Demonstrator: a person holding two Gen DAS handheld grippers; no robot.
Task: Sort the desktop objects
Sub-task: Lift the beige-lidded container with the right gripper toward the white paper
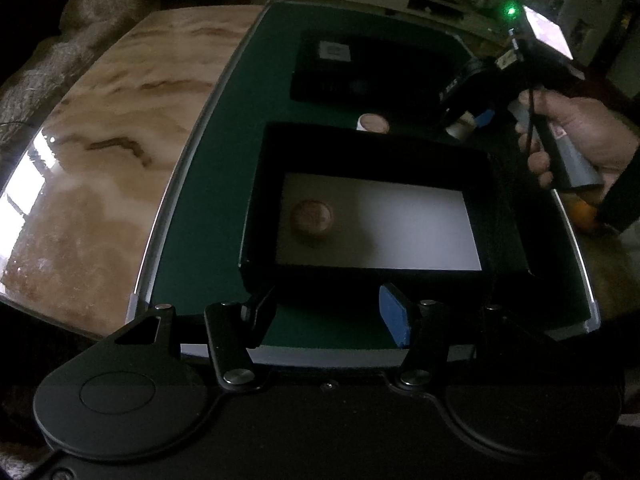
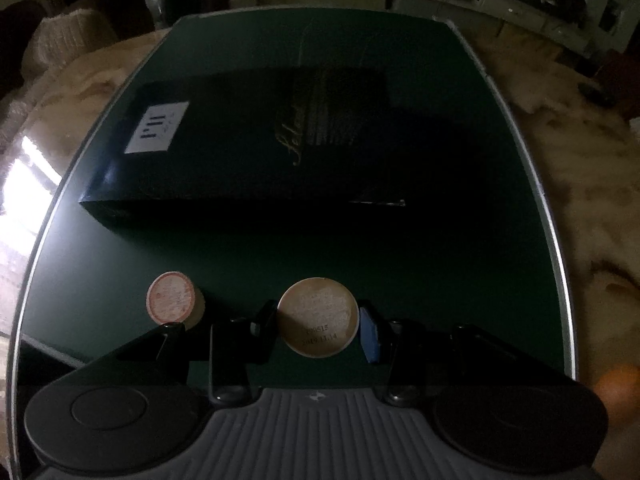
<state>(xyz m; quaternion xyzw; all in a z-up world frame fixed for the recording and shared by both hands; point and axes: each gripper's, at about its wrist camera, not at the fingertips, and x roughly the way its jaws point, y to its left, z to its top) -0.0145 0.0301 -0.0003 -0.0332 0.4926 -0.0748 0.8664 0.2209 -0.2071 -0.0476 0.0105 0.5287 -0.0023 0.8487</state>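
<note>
A black open box (image 1: pixel 256 200) with a white floor stands on the green mat (image 1: pixel 224 184); one round brown tub (image 1: pixel 312 218) lies inside at its left. My left gripper (image 1: pixel 328 316) hangs open over the box's near wall with nothing between its fingers. Behind the box sits a small pink-topped tub (image 1: pixel 374 123) (image 2: pixel 170 300). Further right, a hand (image 1: pixel 576 136) holds my right gripper (image 1: pixel 466 122). In the right wrist view that gripper (image 2: pixel 318 320) is shut on a round cream-topped tub (image 2: pixel 318 316), with both pads touching its sides.
A flat black closed box (image 2: pixel 248 140) with a white label (image 2: pixel 158 126) lies across the back of the mat. A glossy marble table (image 1: pixel 100 152) surrounds the mat. An orange object (image 2: pixel 616 392) rests off the mat's right edge. Cluttered shelves line the far wall.
</note>
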